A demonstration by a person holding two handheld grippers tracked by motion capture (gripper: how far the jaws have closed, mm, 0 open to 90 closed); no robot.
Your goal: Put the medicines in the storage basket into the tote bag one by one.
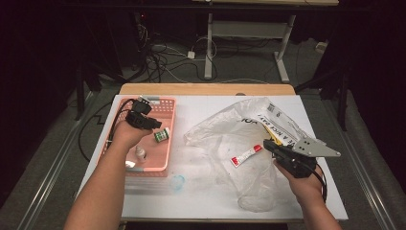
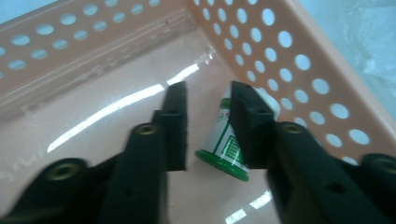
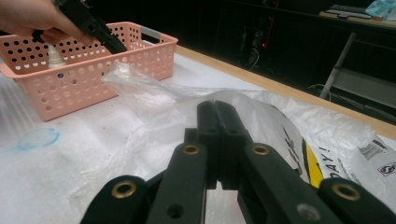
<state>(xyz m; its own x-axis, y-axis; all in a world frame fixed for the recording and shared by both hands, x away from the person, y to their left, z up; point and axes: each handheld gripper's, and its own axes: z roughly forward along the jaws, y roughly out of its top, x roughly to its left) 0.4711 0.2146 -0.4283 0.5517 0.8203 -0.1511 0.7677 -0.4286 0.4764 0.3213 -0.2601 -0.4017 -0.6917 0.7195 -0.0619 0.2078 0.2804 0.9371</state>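
1. Hovering inside the pink basket [image 1: 168, 143], the left gripper [image 2: 208, 119] has its jaws spread apart; a small green-capped bottle [image 2: 224, 140] lies on the basket floor between them, against the right-hand jaw, near the perforated wall.
2. Over the crumpled plastic bag [image 1: 239, 139], the right gripper [image 3: 217, 126] has its jaws pressed together, empty.
3. Beside it, a red-and-white tube [image 1: 246, 155] lies on the bag.

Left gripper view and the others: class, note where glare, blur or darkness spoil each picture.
Left gripper view: white glare streaks on the pink perforated plastic basket floor, jaws soft-focused. High view: room dark beyond the lit white table. Right gripper view: near jaws blurred, background dim.
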